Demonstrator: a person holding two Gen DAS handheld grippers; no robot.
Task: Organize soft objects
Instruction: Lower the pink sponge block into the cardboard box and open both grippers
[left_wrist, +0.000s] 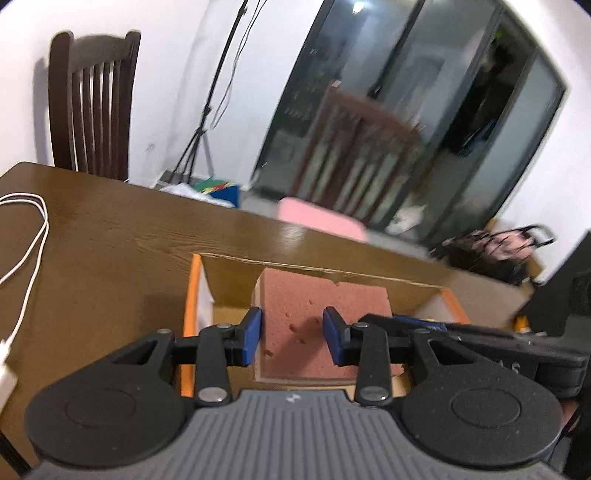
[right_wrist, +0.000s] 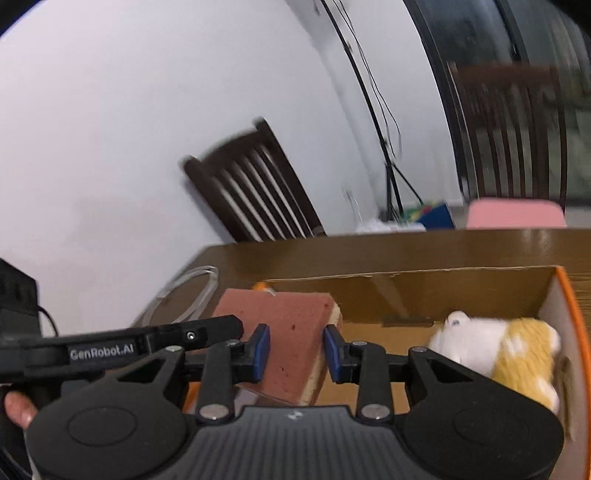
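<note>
A pink-red sponge (left_wrist: 321, 295) with a pale yellow underside hangs tilted over an open cardboard box (left_wrist: 229, 273) with orange edges. My left gripper (left_wrist: 291, 339) is shut on its near part, the blue pads pressing into it. The right gripper's finger (left_wrist: 480, 334) reaches in from the right side. In the right wrist view my right gripper (right_wrist: 295, 350) is shut on the same sponge (right_wrist: 291, 314), and the left gripper's finger (right_wrist: 207, 328) meets it from the left. A white and yellow plush toy (right_wrist: 498, 350) lies in the right end of the box (right_wrist: 443, 291).
The box stands on a brown wooden table (left_wrist: 110, 240). A white cable (left_wrist: 33, 229) loops at the table's left. A dark chair (left_wrist: 92, 103) stands behind, and a pink cushion (left_wrist: 321, 218) sits on another chair. A person's hand (right_wrist: 16, 406) holds the left gripper.
</note>
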